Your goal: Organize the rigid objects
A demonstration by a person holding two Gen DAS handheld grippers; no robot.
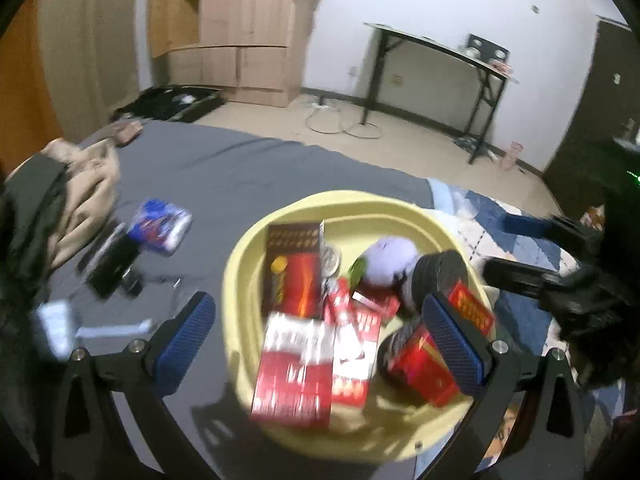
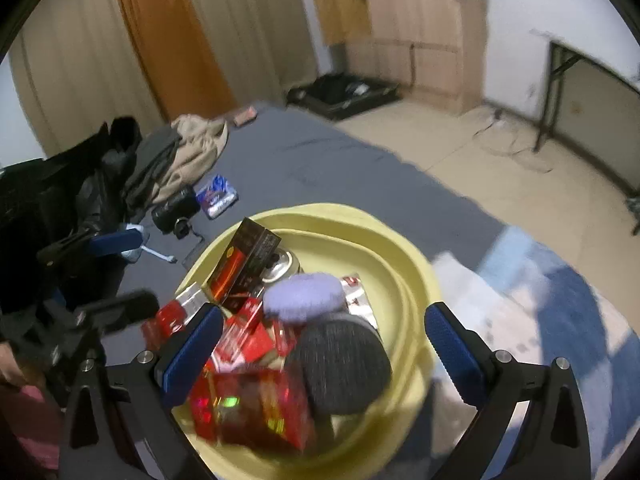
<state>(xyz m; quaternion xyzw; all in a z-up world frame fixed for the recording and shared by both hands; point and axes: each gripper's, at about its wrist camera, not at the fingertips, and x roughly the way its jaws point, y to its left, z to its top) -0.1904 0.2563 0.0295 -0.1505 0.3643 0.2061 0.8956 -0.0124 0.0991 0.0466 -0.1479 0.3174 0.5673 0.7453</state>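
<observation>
A: While both tools hover over the basin (image 1: pixel 248 248), what sits inside?
B: Red boxes (image 1: pixel 296 364), a tall dark box (image 1: pixel 294 264), a purple ball (image 1: pixel 390 256), a dark round lid (image 2: pixel 340 364). Basin rests on the grey bed (image 1: pixel 224 176).
A: Tool states?
B: Left tool (image 1: pixel 320 340) spread, empty. Right tool (image 2: pixel 324 356) spread, empty.
A: Off-basin items?
B: Blue packet (image 1: pixel 160 226), black device (image 2: pixel 176 208), both on the bed.

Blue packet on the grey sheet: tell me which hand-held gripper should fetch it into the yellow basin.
Left. The blue packet lies on the left side of the basin; the left hand-held gripper is open on that side, the right further away.
</observation>
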